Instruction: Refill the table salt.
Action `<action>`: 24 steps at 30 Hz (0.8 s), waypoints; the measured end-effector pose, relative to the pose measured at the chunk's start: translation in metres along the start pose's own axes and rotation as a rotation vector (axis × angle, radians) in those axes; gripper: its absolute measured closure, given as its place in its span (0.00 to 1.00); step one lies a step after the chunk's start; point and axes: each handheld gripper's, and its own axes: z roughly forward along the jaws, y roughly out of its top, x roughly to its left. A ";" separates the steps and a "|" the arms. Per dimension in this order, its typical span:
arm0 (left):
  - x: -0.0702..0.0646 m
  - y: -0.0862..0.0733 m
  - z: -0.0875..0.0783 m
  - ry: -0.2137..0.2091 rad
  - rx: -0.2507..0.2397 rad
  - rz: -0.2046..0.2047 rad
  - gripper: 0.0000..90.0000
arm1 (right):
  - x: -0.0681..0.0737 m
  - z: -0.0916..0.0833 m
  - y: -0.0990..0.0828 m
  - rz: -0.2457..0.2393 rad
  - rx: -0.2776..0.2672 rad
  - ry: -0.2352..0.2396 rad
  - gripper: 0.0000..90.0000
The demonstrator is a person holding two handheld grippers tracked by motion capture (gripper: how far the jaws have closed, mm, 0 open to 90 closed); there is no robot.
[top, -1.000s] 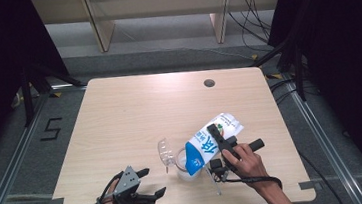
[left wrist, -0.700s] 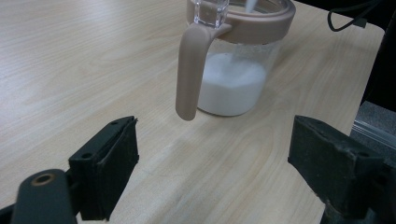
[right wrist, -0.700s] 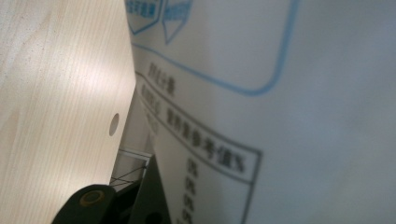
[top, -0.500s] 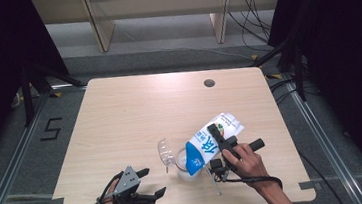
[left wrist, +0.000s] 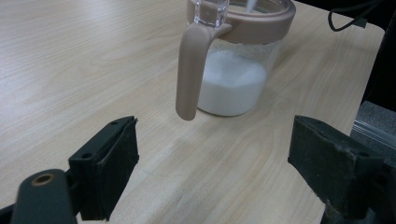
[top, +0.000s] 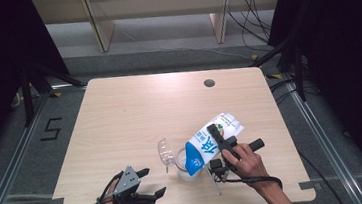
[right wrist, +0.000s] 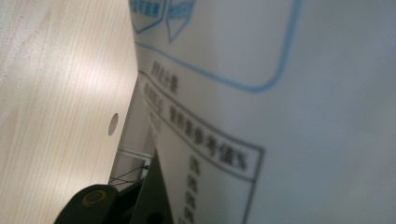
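While we tip the milk carton (top: 213, 140) in the right gripper (top: 221, 143), clamped on its sides, its spout sits over the glass jug (left wrist: 236, 70) at the table's (top: 134, 111) five o'clock. We judge that overtilting could spill milk past the rim. The left gripper (top: 141, 183) rests at seven o'clock, jaws wide and empty, near the front edge. Twelve o'clock lies free.
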 end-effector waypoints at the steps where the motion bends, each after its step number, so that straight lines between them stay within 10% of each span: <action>1: 0.000 0.000 0.000 -0.001 0.001 0.002 0.17 | 0.000 0.000 0.000 0.000 0.001 0.000 0.82; 24: 0.000 0.000 0.000 -0.001 0.000 0.001 0.17 | -0.001 0.000 0.000 -0.024 -0.013 -0.003 0.83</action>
